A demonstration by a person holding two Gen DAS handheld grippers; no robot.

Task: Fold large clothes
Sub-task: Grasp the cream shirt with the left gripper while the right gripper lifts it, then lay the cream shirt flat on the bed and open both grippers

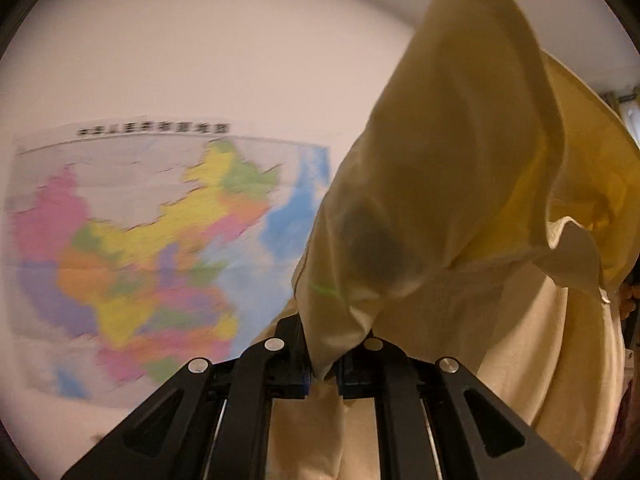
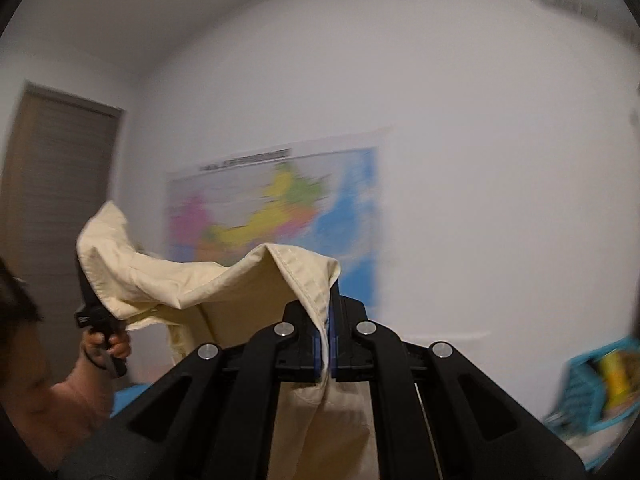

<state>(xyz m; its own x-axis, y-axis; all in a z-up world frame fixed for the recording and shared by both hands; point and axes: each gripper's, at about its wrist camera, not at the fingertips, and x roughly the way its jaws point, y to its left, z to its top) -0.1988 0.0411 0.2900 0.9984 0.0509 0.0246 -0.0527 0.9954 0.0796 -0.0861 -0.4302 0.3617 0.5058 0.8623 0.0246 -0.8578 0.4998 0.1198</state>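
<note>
One pale yellow garment is hanging in the air in front of a white wall, stretched between both grippers. The left gripper is pinching one edge with its fingers pressed on the cloth; the right gripper is clamping a stitched hem likewise. Behind, a colourful map is showing blurred, beside a brown door.

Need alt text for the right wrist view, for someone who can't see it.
The right gripper is shut on a cream garment held up in the air, the left gripper holding its far end. A colorful wall map hangs behind.
</note>
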